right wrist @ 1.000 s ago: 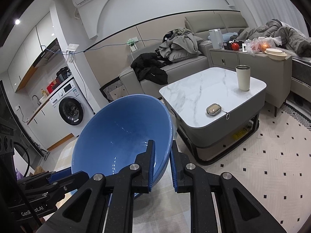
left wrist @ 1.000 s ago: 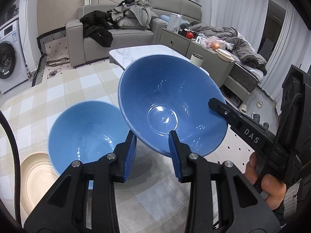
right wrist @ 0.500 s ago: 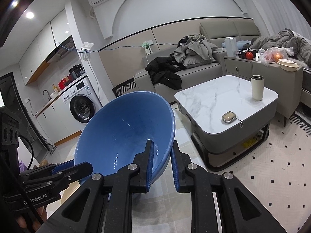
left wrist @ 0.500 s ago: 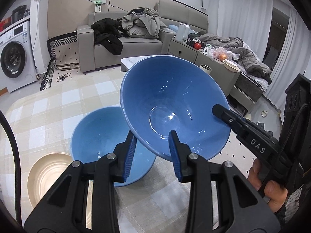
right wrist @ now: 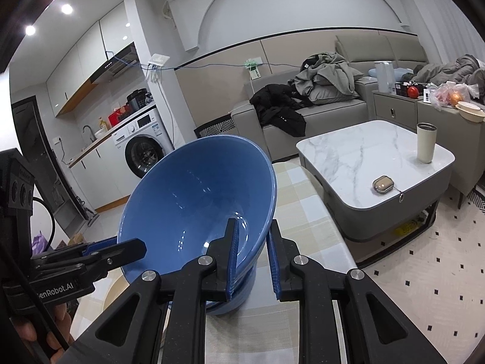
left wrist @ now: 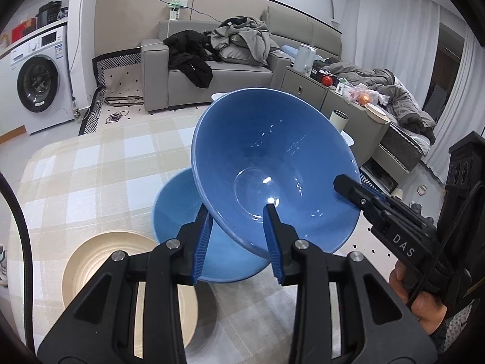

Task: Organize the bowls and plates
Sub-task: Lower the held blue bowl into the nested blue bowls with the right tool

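Looks roughly midway, judging by how things lie. Nothing stacked yet.

Can make out a cream ringed dish [left wrist: 91,261] lying alone on the beige checked tablecloth [left wrist: 91,176], at 8 o'clock in the left wrist view. Just beside it, toward 2 o'clock, a second blue bowl [left wrist: 172,209], upright on the cloth.

Carrying a deep blue glazed ceramic bowl [left wrist: 272,157] in the air, tipped so that its mouth faces both cameras. Hanging right over the second blue bowl and covering its 2 o'clock side. Cannot tell whether the two touch underneath; clearly not seated inside, at any rate.

Probably left to do: level the deep blue glazed ceramic bowl, lower it into the second blue bowl, let go, then deal with the cream ringed dish.

Left gripper [left wrist: 235,212]: jaws partly apart, with the raised bowl's near rim, at its 6 o'clock, caught slantwise between them. One pad under the outer wall, the other inside. Reads as grasping the bowl rather than released.

Right gripper [right wrist: 252,224]: clenched nearly all the way, pinching the thin wall of the same bowl, one pad inside and one outside. Seen from the left wrist, biting the rim at about 4 o'clock.

Held at two points, then, with neither claw touching anything else.
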`<state>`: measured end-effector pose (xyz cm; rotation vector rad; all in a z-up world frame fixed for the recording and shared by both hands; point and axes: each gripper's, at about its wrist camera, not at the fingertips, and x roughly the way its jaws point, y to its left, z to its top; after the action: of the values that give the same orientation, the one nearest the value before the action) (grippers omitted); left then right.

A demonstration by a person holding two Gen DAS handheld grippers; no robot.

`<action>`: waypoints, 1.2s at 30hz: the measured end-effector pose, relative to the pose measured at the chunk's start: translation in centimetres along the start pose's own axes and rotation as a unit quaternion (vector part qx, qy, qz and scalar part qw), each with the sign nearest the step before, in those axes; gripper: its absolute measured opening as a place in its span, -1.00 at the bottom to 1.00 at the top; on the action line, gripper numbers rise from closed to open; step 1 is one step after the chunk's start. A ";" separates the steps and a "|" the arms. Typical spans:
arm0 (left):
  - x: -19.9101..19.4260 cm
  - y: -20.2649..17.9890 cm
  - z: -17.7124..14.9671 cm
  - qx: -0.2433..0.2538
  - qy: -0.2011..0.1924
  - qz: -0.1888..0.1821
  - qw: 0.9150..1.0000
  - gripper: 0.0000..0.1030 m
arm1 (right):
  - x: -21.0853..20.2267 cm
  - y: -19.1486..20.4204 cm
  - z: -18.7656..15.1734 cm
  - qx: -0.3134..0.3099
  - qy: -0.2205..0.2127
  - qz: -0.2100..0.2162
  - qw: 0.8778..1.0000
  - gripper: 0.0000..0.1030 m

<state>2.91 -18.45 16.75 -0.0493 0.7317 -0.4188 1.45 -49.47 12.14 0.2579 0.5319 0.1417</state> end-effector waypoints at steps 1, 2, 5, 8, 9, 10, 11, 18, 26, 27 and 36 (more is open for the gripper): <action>-0.3 0.4 -0.2 -0.002 0.000 0.002 1.000 -0.40 | 0.3 0.2 -0.1 -0.001 0.003 0.002 1.000 -0.64; -0.3 0.9 -0.2 -0.005 0.001 0.004 1.000 -0.40 | 0.6 0.4 -0.1 -0.002 0.005 0.005 1.000 -0.64; -0.3 2.0 -0.7 -0.009 0.004 0.010 1.000 -0.40 | 1.4 0.9 -0.4 -0.007 0.014 0.010 1.000 -0.64; -0.2 2.9 -1.1 -0.010 0.008 0.015 1.000 -0.40 | 2.2 1.2 -0.8 -0.011 0.022 0.013 1.000 -0.63; -0.3 3.2 -1.3 -0.011 0.010 0.016 1.000 -0.40 | 2.4 1.3 -0.9 -0.011 0.024 0.014 1.000 -0.63; 0.1 3.1 -1.3 -0.012 0.012 0.017 1.000 -0.40 | 2.6 1.4 -1.1 -0.012 0.027 0.014 0.999 -0.63; 0.3 3.4 -1.5 -0.013 0.014 0.018 1.000 -0.40 | 2.8 1.4 -1.1 -0.013 0.028 0.014 0.999 -0.63; 1.7 4.1 -1.8 -0.011 0.025 0.029 0.999 -0.40 | 4.1 1.5 -1.8 -0.018 0.044 0.016 0.999 -0.63; 4.7 5.0 -2.0 -0.008 0.044 0.044 0.998 -0.40 | 5.6 2.0 -2.7 -0.032 0.062 0.011 0.997 -0.63; 4.9 5.1 -2.1 -0.009 0.044 0.045 0.998 -0.40 | 5.8 2.0 -2.8 -0.031 0.064 0.011 0.997 -0.63; 8.0 6.0 -2.5 -0.010 0.056 0.059 0.997 -0.40 | 7.1 2.1 -3.4 -0.039 0.081 0.001 0.996 -0.62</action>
<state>8.70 -15.79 8.68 -0.0015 0.8440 -0.3026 5.59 -45.37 6.44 0.1710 0.6856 0.1868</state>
